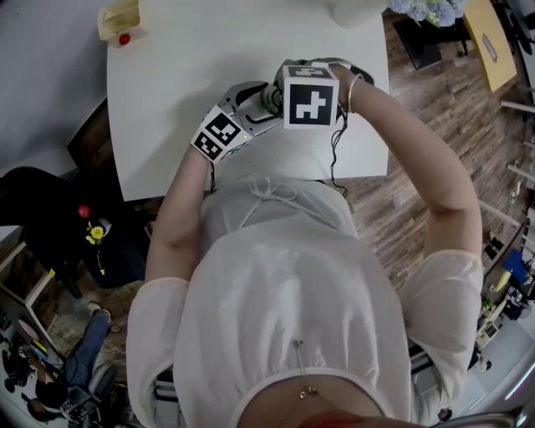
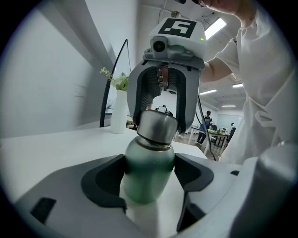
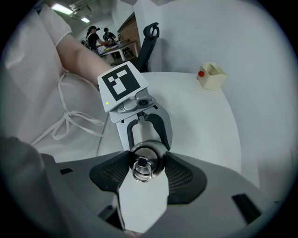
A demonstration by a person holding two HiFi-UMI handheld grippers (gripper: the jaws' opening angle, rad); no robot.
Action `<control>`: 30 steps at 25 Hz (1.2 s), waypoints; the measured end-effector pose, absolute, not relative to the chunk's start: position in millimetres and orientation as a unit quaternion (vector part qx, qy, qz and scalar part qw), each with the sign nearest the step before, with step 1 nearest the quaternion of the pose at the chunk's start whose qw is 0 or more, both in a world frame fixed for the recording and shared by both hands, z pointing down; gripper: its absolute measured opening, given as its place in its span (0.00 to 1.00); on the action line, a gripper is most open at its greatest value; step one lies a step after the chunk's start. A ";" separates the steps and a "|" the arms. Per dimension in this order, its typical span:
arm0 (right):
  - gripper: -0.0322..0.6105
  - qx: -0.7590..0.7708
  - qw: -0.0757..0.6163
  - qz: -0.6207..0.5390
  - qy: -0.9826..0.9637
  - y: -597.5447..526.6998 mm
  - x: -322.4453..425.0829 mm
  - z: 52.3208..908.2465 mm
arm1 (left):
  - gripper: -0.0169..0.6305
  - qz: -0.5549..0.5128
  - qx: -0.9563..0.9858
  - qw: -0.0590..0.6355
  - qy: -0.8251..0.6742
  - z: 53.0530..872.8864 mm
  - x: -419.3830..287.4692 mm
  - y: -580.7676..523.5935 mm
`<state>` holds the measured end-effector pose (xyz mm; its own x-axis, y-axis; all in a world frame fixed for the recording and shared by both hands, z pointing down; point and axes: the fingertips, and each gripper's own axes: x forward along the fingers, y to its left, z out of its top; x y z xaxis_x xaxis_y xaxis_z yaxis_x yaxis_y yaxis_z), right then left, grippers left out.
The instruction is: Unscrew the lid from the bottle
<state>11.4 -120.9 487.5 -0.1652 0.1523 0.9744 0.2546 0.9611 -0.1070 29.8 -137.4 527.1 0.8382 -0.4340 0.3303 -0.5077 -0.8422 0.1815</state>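
A green bottle (image 2: 148,172) with a steel lid (image 2: 157,126) stands upright over the white table (image 1: 167,92), near its front edge. My left gripper (image 2: 149,167) is shut on the bottle's body, one pad on each side. My right gripper (image 2: 161,123) comes down from above, with its jaws around the lid. In the right gripper view the lid (image 3: 145,155) shows from the top with its metal ring (image 3: 141,169). It sits between the pads of my right gripper (image 3: 143,163), which press on it from both sides. The left gripper (image 3: 148,146) lies just beyond it. In the head view both marker cubes hide most of the bottle (image 1: 269,98).
A cream box with a red button (image 1: 121,21) sits at the table's far left corner. A white vase with flowers (image 2: 119,111) stands further back on the table. A black chair (image 3: 150,44) is beyond the table edge. People stand at a distant table (image 2: 205,125).
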 end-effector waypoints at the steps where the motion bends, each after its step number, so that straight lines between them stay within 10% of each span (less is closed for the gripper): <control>1: 0.44 -0.137 0.633 -0.044 -0.761 -120.5 11.5 487.6 | 0.56 0.140 0.949 0.132 -0.249 527.0 29.8 -137.0; 30: 0.43 -0.052 0.620 0.038 -0.782 -142.6 95.7 539.1 | 0.56 0.166 0.944 0.137 -0.249 528.0 30.9 -138.7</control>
<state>95.7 -142.6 539.1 -0.2269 0.1290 0.9653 0.0345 0.9916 -0.1244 30.9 -138.7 528.0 0.8205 -0.4250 0.3823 -0.5159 -0.8386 0.1749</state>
